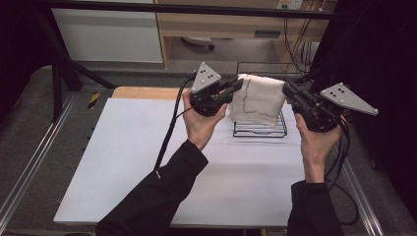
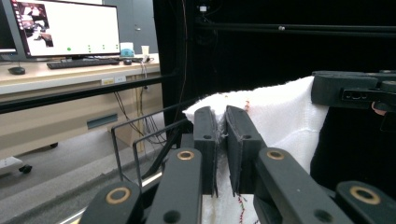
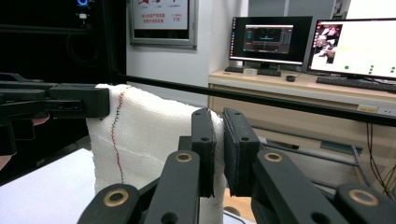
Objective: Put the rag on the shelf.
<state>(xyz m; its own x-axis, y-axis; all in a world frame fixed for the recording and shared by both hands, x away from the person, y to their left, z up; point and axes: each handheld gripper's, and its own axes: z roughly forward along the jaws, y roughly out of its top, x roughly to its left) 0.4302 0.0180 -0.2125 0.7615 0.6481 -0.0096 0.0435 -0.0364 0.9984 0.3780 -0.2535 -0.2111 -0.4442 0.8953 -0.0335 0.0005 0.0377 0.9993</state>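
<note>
White tabletop (image 1: 147, 162) takes up most of the scene, with a black wire rack (image 1: 260, 129) at its far edge. Above the rack hangs a white cloth (image 1: 258, 100), stretched between the left gripper (image 1: 235, 87) and right gripper (image 1: 286, 90), each pinching an upper corner tight.

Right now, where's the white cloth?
In the high view the white cloth hangs stretched between the left hand-held gripper and the right hand-held gripper, each pinching an upper corner, just above the black wire rack at the table's far side.
</note>
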